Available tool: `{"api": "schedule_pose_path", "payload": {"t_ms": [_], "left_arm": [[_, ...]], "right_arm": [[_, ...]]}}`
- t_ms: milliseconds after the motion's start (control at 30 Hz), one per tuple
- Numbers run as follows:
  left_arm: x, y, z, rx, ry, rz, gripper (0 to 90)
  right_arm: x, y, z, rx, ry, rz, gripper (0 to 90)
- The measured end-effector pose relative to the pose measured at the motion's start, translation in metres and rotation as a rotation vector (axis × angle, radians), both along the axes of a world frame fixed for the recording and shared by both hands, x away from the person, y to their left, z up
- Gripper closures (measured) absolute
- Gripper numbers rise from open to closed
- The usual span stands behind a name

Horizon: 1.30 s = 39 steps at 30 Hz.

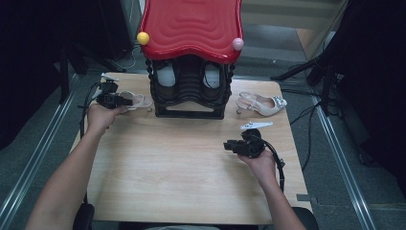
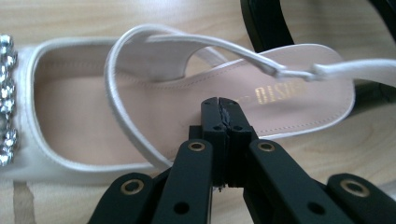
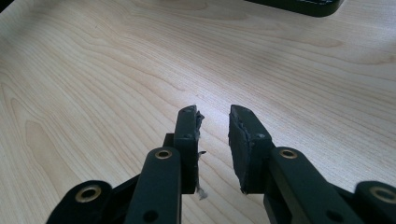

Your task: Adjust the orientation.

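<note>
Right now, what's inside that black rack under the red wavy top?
Two shoes stand in the black rack: a pale one on the left, a dark one on the right. The red top covers their upper parts and anything deeper inside.

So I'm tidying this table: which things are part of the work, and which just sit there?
In the work:
left gripper, shut at the near white sandal
shoe rack
second white sandal

Sitting by:
right gripper, open over bare table
</note>
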State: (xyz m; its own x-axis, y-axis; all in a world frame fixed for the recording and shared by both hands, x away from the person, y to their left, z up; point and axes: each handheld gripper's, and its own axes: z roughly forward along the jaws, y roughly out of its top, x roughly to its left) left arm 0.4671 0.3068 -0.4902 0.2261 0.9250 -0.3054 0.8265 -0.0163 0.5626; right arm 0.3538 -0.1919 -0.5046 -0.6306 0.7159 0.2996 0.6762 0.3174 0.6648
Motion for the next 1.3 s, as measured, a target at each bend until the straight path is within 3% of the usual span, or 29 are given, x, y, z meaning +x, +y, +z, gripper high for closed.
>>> {"api": "schedule_pose_path", "payload": {"t_ms": [267,300,333,567,833,867,1033,1200,1233,1300], "left_arm": [[-0.004,0.014,0.001,0.017,0.039,-0.019,90.0],[-0.005,0.014,0.001,0.004,0.038,-0.005,90.0],[-0.005,0.016,0.001,0.021,0.044,-0.019,90.0],[-0.004,0.022,0.000,0.021,0.048,0.005,90.0],[0.003,0.025,0.005,0.082,0.078,-0.024,90.0],[0.003,0.025,0.005,0.067,0.075,-0.005,90.0],[0.004,0.027,0.004,0.075,0.066,0.005,90.0],[0.004,0.030,0.004,0.088,0.064,-0.008,89.2],[0.004,0.028,0.004,0.072,0.057,0.011,88.4],[0.004,0.028,0.005,0.066,0.068,-0.016,85.2]], "right_arm": [[0.001,-0.001,0.000,0.004,0.006,-0.014,73.1],[0.001,-0.001,0.000,0.003,0.005,-0.015,73.0],[0.001,-0.002,0.000,0.005,0.005,-0.016,72.9],[0.001,-0.002,0.000,0.007,0.009,-0.021,72.7],[0.002,-0.002,-0.001,0.005,0.014,-0.028,72.3],[0.002,-0.003,-0.001,0.007,0.014,-0.028,72.2],[0.002,-0.003,-0.001,0.004,0.016,-0.031,71.6],[0.002,-0.004,-0.001,0.004,0.022,-0.036,71.3],[0.002,-0.004,-0.001,0.004,0.021,-0.036,71.3],[0.002,-0.004,-0.001,0.005,0.027,-0.036,71.3]]}}
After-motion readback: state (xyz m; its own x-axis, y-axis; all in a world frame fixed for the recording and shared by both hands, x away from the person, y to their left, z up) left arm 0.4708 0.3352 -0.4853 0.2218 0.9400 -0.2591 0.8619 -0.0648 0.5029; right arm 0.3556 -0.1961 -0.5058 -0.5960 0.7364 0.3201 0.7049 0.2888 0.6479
